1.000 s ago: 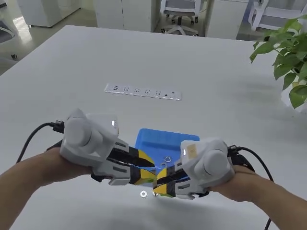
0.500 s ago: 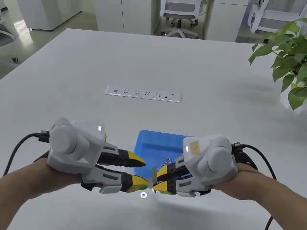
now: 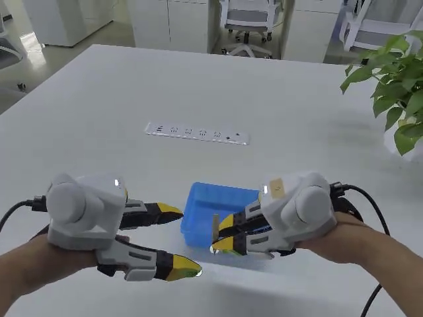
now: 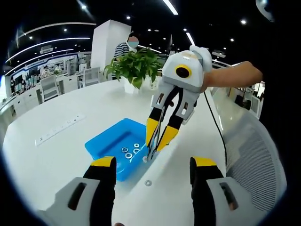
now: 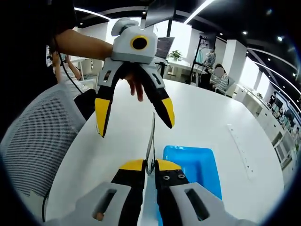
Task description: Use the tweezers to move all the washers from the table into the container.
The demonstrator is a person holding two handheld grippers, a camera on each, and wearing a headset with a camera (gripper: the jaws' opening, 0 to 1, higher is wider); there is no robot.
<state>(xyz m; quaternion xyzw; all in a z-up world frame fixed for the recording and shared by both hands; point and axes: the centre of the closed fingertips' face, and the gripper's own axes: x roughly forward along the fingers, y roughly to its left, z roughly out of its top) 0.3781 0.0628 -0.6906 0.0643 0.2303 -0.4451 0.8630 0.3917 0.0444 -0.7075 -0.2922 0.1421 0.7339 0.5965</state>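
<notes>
On a white office table (image 3: 297, 119) with a power strip (image 3: 197, 132), the left gripper (image 3: 187, 241) gapes; the right gripper (image 3: 219, 238) pinches tweezers (image 3: 214, 224).

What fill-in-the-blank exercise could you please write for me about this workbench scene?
The right gripper has its jaws shut on thin metal ____.
The left gripper has jaws that are not shut but ____.
Small metal ring washers lie inside the shallow ____ plastic container.
Missing words: tweezers; open; blue.
</notes>
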